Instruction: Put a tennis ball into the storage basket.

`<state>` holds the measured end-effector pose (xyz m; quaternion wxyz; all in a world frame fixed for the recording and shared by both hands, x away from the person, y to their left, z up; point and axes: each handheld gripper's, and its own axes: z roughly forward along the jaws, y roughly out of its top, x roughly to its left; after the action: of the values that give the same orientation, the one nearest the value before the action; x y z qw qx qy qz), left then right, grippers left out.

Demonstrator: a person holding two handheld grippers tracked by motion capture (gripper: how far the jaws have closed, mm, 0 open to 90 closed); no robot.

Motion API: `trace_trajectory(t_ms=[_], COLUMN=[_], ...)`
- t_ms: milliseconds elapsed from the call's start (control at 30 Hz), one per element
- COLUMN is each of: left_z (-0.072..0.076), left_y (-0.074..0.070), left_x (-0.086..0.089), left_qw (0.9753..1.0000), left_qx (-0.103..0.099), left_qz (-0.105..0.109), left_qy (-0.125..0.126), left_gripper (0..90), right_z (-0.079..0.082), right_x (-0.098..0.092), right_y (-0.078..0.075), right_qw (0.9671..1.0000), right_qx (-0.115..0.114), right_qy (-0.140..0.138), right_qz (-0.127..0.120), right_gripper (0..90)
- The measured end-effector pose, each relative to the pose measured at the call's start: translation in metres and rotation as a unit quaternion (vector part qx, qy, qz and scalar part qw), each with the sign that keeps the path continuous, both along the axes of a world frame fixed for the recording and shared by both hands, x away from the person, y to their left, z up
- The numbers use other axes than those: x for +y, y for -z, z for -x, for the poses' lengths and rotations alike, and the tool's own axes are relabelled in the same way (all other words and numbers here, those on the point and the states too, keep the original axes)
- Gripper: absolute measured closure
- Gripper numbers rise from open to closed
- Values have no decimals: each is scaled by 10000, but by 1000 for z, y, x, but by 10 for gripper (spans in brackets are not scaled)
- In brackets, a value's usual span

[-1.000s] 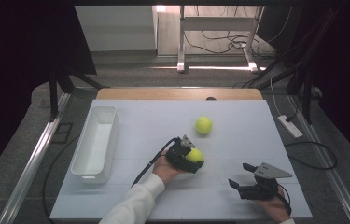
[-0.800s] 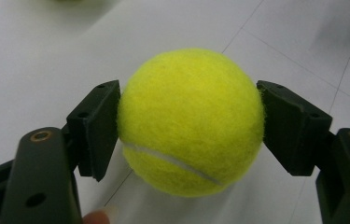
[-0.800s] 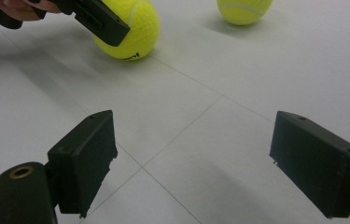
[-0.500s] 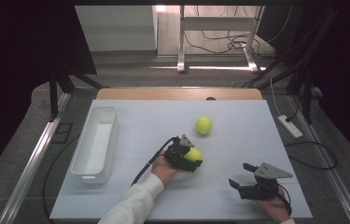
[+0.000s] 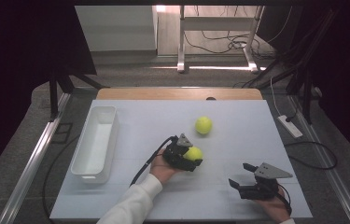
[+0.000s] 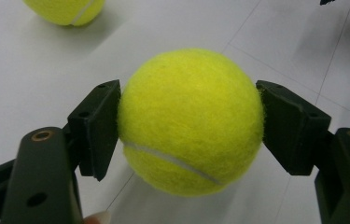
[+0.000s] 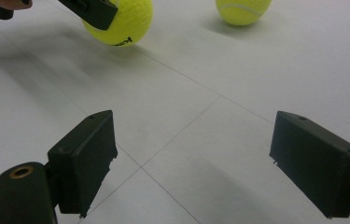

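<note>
Tennis ball pinched in the left gripper

Table [image 5: 130,200], white and crossed by thin lines, carries everything in the high view. White bin [image 5: 94,142], long and open-topped, lies at nine o'clock near the table's left edge. Right gripper [image 5: 243,180] sits at five o'clock over the near right corner; in the right gripper view its jaws are spread wide with only bare table between them. Left gripper [image 5: 195,157] holds near the table's middle, its jaws pressed on either side of a tennis ball [image 6: 190,122], which fills the gap between them just above the surface. Second tennis ball [image 5: 203,125] rests on the table at one o'clock from the held one, a little apart.
</note>
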<state>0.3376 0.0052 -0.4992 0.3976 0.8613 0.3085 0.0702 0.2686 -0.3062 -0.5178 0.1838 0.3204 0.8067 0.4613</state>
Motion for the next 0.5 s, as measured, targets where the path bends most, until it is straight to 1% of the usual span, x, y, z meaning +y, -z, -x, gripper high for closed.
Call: trace_trajectory(t_ms=[200,333,500], left_z=[2,3,6], left_y=[-4,-8,-13], left_x=[4,7,12], left_qw=[9999,9999,9999], left_qx=[-44,-75,-105], left_qz=[102,131,100], left_qy=[-30,-45,-8], left_gripper=[269,269,268], right_z=[0,0,0], right_x=[0,-1,0], right_y=[0,0,0], right_qw=[10000,10000,10000], right_qx=[6,1,-13], right_qy=[16,22,24], right_qz=[-3,13,-4], right_gripper=[141,142,141])
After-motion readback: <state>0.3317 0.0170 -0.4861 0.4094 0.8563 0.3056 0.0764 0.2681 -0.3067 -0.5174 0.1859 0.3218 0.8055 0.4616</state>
